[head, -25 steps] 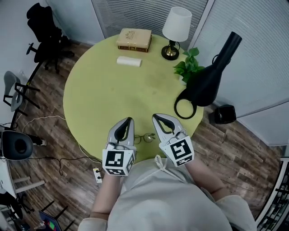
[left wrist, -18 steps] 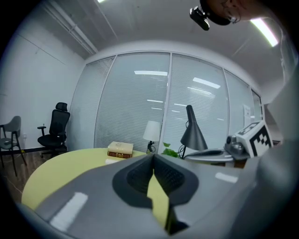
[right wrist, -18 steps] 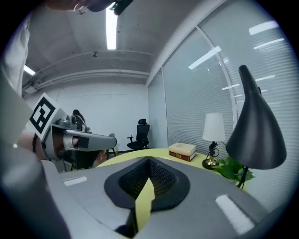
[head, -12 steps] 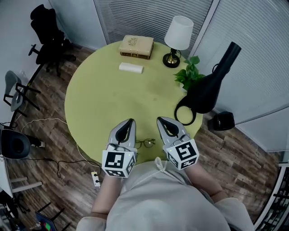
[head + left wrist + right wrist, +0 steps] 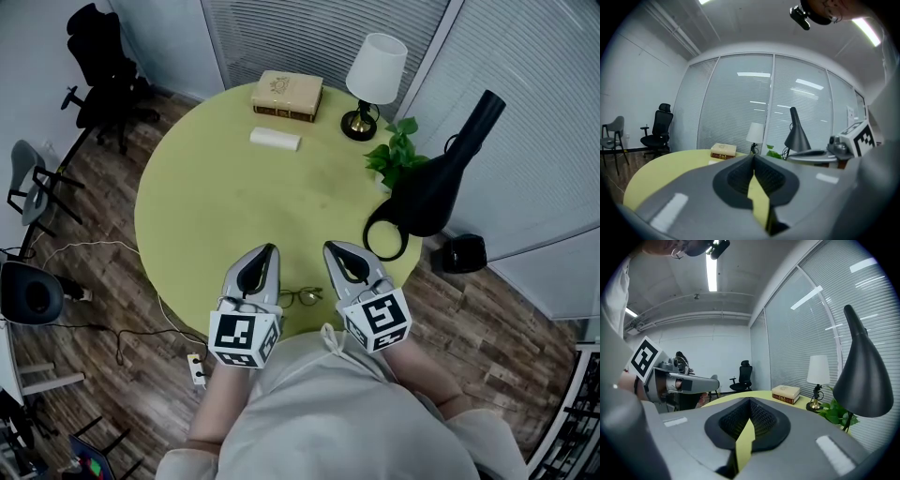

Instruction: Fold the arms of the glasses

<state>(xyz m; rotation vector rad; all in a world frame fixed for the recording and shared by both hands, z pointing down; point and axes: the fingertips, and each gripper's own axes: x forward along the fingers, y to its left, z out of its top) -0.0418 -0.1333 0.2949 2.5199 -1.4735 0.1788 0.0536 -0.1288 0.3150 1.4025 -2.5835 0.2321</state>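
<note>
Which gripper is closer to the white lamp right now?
Right. The right gripper is roughly in line with the lamp across the table; the left gripper sits farther left.

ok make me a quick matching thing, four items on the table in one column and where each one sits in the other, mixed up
Things:
1. glasses
2. book
3. plant
4. small white block

Places:
a. far edge of the table, left of the lamp
b. right edge, beside the black horn-shaped object
c. near edge, closest to the person
d. just on the near side of the book

Pairs: 1-c, 2-a, 3-b, 4-d
</note>
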